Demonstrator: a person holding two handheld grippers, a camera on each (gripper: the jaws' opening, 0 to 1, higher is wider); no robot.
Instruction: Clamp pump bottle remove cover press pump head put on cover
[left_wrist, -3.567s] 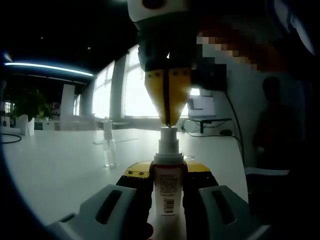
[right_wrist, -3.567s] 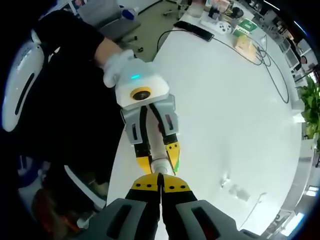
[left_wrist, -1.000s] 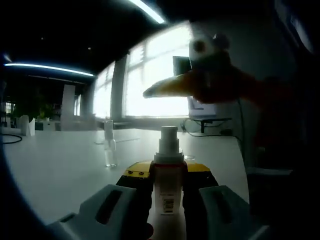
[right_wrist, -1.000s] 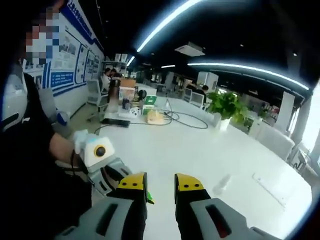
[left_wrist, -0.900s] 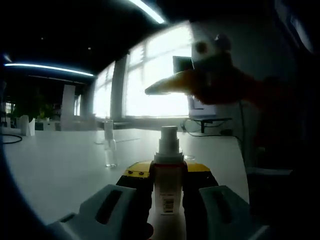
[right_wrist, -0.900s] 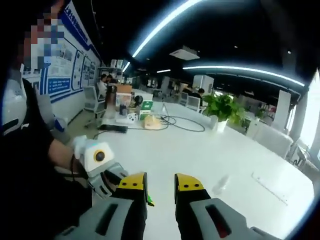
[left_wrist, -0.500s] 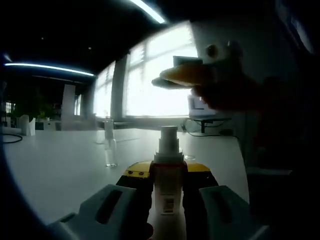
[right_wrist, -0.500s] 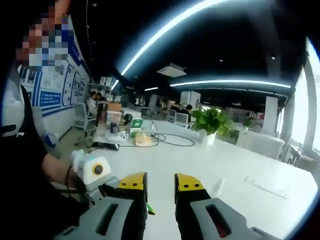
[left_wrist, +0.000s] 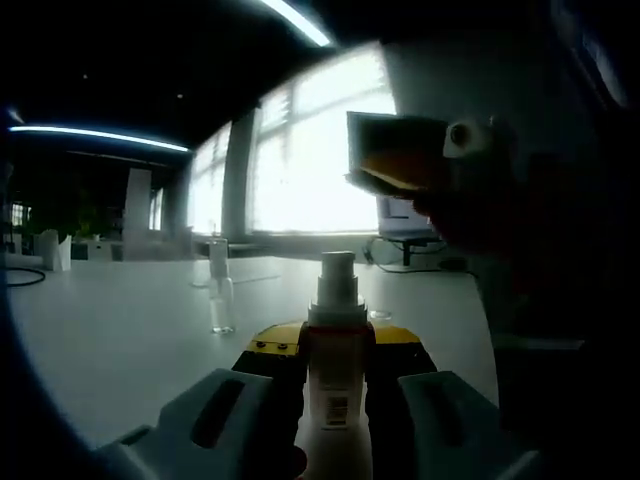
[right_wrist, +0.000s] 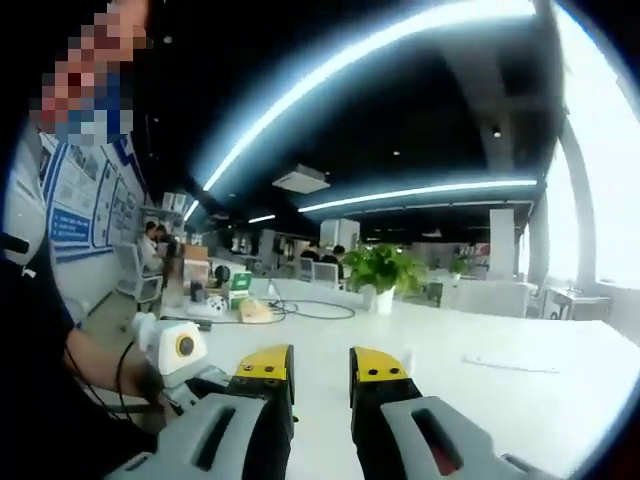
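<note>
A white pump bottle (left_wrist: 336, 300) with a barcode label stands upright between my left gripper's (left_wrist: 336, 342) yellow-tipped jaws, which are shut on its body. Its pump head (left_wrist: 336, 268) is bare. A small clear cover (left_wrist: 219, 296) stands on the white table (left_wrist: 120, 330) to the left, further away. My right gripper (left_wrist: 375, 165) hangs in the air up and to the right of the pump head, well apart from it. In the right gripper view, my right gripper (right_wrist: 320, 372) is open with nothing between its jaws, and my left gripper (right_wrist: 190, 365) sits low at the left.
A person's dark sleeve (right_wrist: 40, 330) fills the left of the right gripper view. Far along the long white table (right_wrist: 520, 390) are a potted plant (right_wrist: 385, 270), cables and boxes. Bright windows (left_wrist: 300, 170) and a monitor (left_wrist: 405, 215) lie beyond the bottle.
My right gripper, shut and tip-down on the pump head 3.6 s ago, is now open, has lifted off and drifted right. The bottle stays clamped in my left gripper.
</note>
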